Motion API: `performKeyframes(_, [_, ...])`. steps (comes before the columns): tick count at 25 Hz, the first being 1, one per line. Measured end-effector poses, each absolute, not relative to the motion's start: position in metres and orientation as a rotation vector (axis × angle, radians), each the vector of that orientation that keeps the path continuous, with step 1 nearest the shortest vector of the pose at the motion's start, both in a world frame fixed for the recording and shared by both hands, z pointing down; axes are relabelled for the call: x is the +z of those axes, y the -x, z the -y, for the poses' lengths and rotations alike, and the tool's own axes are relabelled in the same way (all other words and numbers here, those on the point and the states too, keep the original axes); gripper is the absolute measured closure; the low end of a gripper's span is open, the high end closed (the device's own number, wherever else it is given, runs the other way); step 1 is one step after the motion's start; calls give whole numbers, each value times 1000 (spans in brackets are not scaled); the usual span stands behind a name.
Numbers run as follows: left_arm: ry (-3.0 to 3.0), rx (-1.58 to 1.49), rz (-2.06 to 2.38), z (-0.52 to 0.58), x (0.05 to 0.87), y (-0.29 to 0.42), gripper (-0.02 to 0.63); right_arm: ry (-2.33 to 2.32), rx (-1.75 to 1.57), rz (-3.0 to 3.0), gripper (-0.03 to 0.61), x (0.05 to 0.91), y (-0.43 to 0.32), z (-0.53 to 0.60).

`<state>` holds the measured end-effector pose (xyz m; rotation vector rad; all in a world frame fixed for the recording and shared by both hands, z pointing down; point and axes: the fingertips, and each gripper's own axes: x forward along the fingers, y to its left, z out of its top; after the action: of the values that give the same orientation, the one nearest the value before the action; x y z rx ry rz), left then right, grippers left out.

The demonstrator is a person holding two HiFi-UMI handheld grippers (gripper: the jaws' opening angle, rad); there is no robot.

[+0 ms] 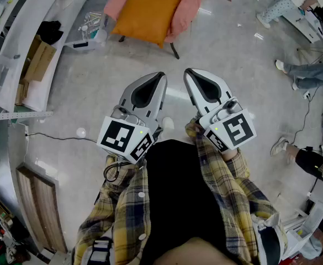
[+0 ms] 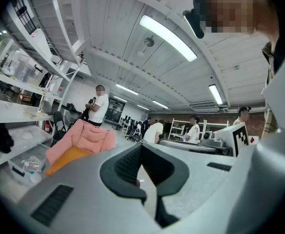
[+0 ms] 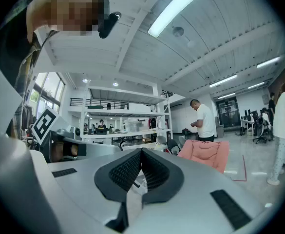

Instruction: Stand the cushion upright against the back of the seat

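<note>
An orange cushion (image 1: 147, 12) lies flat on the seat of a pink armchair (image 1: 188, 4) at the top of the head view. The left gripper view shows the same cushion (image 2: 64, 158) low on the seat, below the pink chair back (image 2: 86, 136). My left gripper (image 1: 159, 77) and right gripper (image 1: 188, 73) are held side by side close to my body, pointing toward the chair from well short of it. Both are shut with nothing between their jaws. From the right gripper view, only the chair (image 3: 205, 152) shows beyond the shut right gripper (image 3: 141, 152).
White shelving (image 1: 17, 43) runs along the left, with a cardboard box (image 1: 37, 59) and a clear plastic bin (image 1: 86, 35) beside the chair. A cable (image 1: 56, 137) crosses the floor. Several people (image 1: 307, 73) stand or sit at the right. A wooden panel (image 1: 37, 203) lies at lower left.
</note>
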<state>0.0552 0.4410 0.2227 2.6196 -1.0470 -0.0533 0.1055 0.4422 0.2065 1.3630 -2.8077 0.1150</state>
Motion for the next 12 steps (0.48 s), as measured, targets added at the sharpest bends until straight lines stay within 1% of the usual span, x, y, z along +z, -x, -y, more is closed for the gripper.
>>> performKeyframes(12, [-2611, -33, 1037, -434, 229, -49, 611, -1354, 161, 2816, 560, 211, -97, -438])
